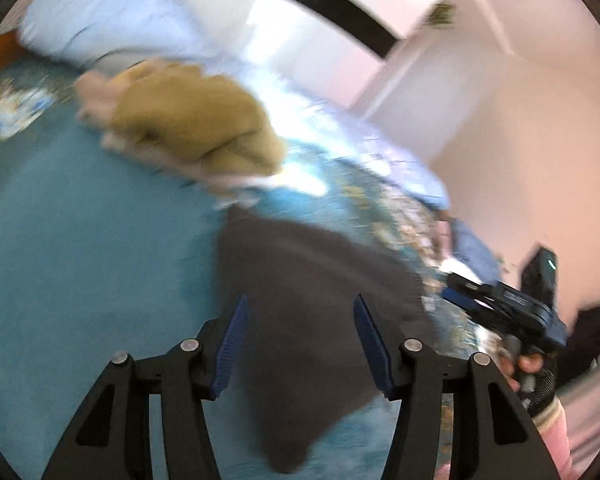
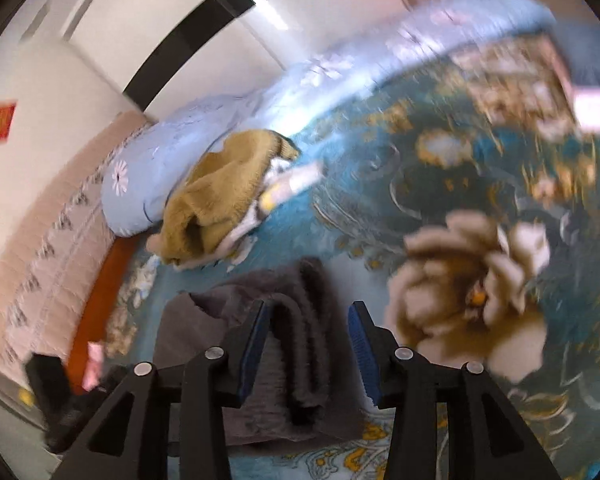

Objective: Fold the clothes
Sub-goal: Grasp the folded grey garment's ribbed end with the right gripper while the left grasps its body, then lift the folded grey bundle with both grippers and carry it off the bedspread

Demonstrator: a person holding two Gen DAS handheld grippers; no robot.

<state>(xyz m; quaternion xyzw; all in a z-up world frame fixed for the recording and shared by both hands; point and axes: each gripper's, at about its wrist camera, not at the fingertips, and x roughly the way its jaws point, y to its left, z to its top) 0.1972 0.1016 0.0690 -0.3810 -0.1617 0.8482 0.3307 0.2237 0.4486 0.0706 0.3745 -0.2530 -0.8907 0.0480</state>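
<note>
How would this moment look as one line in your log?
left gripper: open, empty | right gripper: open, empty | dark grey garment: partly folded on bed | mustard garment: unfolded

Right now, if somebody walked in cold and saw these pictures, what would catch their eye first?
Probably the mustard-brown fuzzy garment, heaped on the teal floral bedspread against the pale blue pillow. Next, the dark grey garment lying in folds just ahead of the open right gripper; the left gripper is open over it too.

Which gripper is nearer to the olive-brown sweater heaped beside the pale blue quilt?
Too close to call. Both the left gripper and the right gripper hang open over the dark grey garment, with the olive-brown sweater well beyond their fingertips.
</note>
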